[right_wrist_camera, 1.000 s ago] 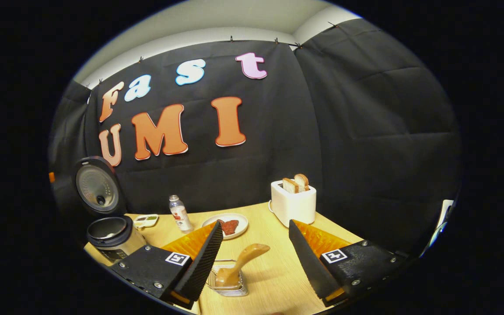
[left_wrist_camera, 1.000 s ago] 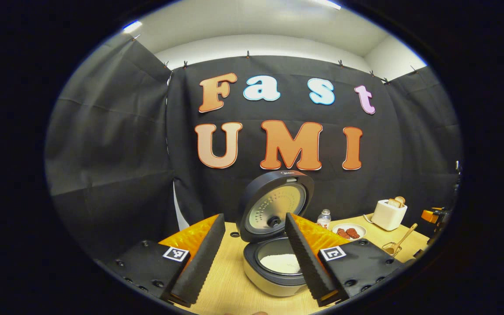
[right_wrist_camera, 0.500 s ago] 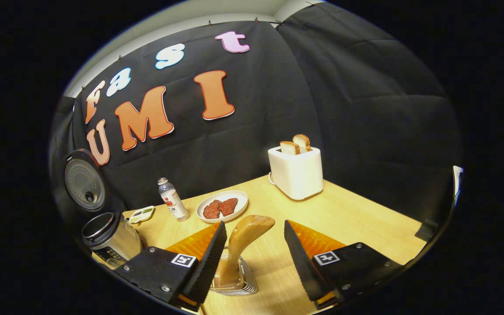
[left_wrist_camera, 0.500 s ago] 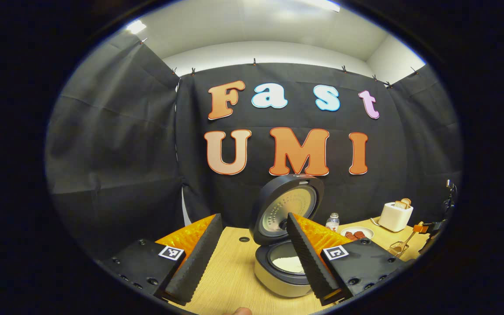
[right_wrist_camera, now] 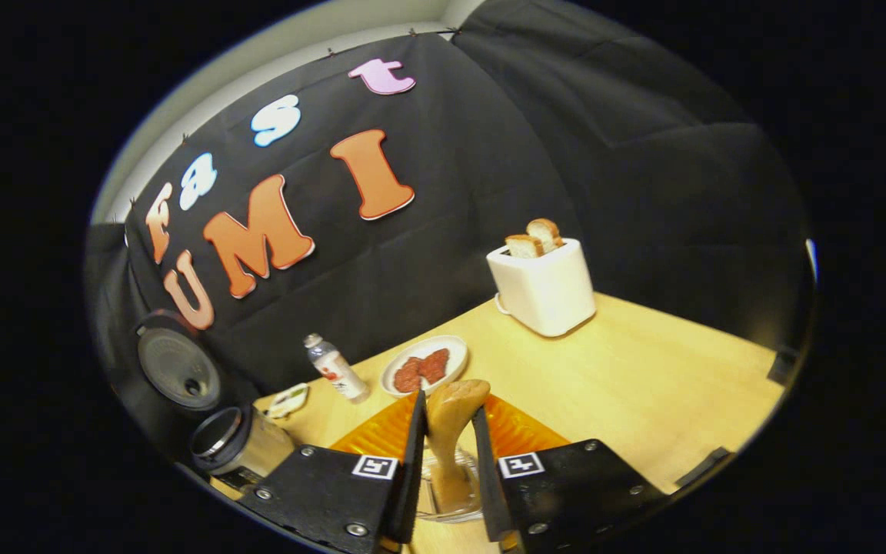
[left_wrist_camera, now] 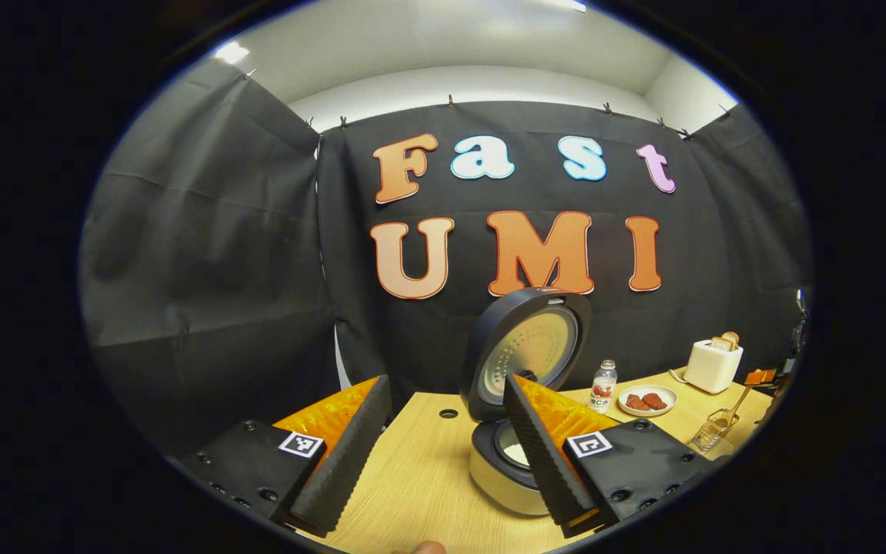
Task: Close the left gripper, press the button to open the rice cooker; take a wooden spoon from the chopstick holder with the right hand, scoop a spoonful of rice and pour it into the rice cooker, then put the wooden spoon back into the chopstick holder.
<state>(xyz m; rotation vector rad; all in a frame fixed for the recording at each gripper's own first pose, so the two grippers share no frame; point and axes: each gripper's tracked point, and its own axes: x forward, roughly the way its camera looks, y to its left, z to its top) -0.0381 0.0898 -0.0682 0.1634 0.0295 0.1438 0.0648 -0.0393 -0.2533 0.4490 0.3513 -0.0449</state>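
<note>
The rice cooker (left_wrist_camera: 493, 478) stands with its lid (left_wrist_camera: 527, 350) raised, and white rice (left_wrist_camera: 514, 454) shows in the pot. My left gripper (left_wrist_camera: 445, 379) hangs open in front of it, holding nothing. In the right gripper view, the wooden spoon (right_wrist_camera: 451, 419) stands upright in the clear chopstick holder (right_wrist_camera: 451, 500). My right gripper (right_wrist_camera: 448, 404) is shut on the spoon's handle, one finger on each side. That view also has the open rice cooker (right_wrist_camera: 239, 446) far left. From the left gripper view, the chopstick holder (left_wrist_camera: 708, 435) sits far right.
On the wooden table (right_wrist_camera: 643, 369), a white toaster (right_wrist_camera: 543, 288) with two bread slices stands at the back. A plate of red meat (right_wrist_camera: 424, 365), a small bottle (right_wrist_camera: 335, 369) and a little dish (right_wrist_camera: 287, 400) lie between the toaster and the cooker.
My right gripper moved in over the holder and shut its fingers on the spoon handle. The left gripper drew back and to the left of the cooker, staying open.
</note>
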